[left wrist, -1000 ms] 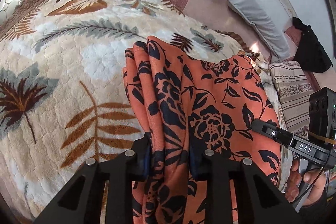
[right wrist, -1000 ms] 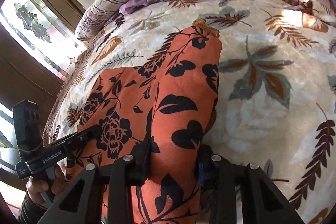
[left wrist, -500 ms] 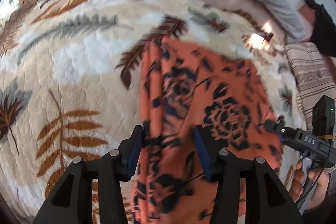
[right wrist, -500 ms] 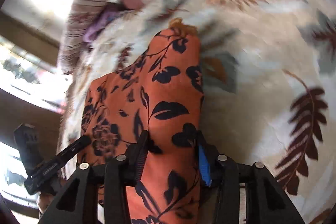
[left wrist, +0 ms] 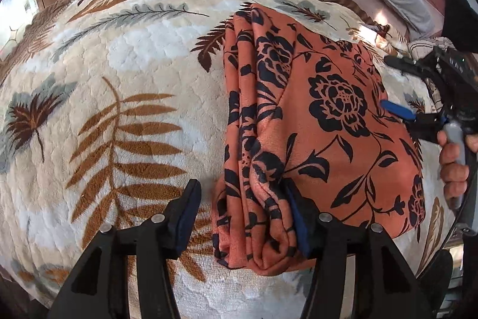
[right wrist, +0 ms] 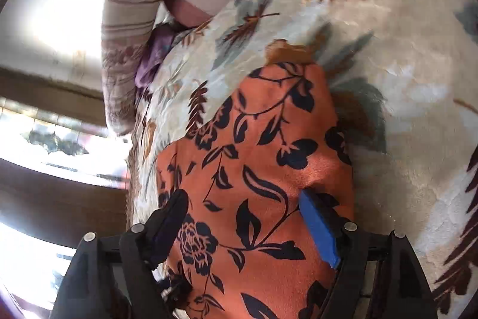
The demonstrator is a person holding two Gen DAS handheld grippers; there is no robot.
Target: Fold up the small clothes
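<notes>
Since the cloth (left wrist: 322,121) now lies folded on the bed (left wrist: 134,73), its bunched long edge running ahead of the left tongs (left wrist: 242,217) and its flat panel spreading off to their right, both tongs seem to be letting go so the fold can settle under its own weight. Left tongs stand about half open: the bunched edge sits between the jaws, the right pad against the fabric, the left pad clear of it over bare blanket, so nothing is pinched. Right tongs (right wrist: 245,223) are opening wider, both pads resting on or just above the flat cloth that passes beneath them, with no fabric gathered between. A hand (left wrist: 454,166) holds their handle at the cloth's far side.
</notes>
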